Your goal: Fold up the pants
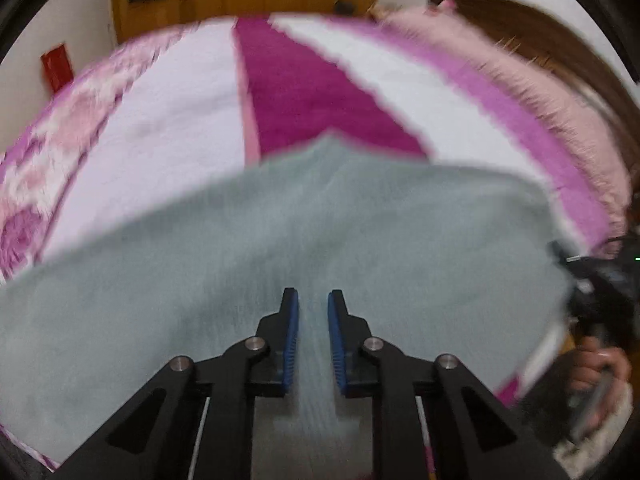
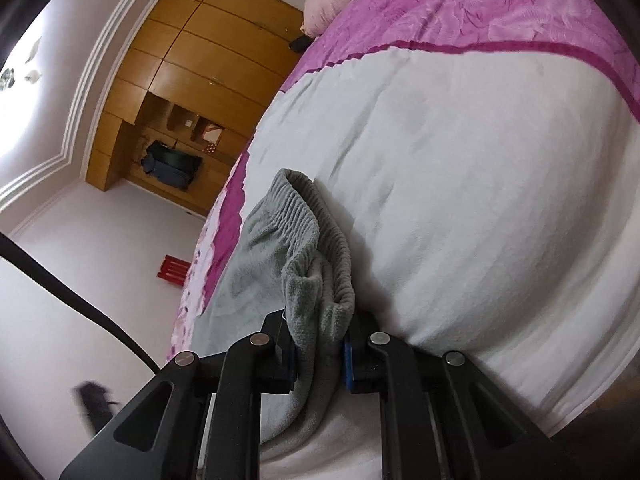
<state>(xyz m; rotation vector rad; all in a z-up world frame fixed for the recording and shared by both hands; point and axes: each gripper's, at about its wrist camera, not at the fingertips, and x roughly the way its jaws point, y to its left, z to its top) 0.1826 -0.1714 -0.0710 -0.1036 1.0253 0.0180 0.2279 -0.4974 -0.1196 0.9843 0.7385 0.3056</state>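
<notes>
Grey fleece pants [image 2: 296, 248], waistband bunched

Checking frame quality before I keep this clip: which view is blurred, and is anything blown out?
Left wrist view: motion-smeared, the grey pants and bedspread edges streaked, only the left gripper crisp. Right wrist view: sharp, waistband ribbing clear by the right gripper; ceiling overexposed at left. Both show fisheye bending.

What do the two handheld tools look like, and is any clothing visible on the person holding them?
Both the left tool and the right tool have matte black angular linkage arms, silver round pivot pins and ribbed blue pads on the fingers. A white fluffy cuff shows at the hand's wrist in the left wrist view.
</notes>
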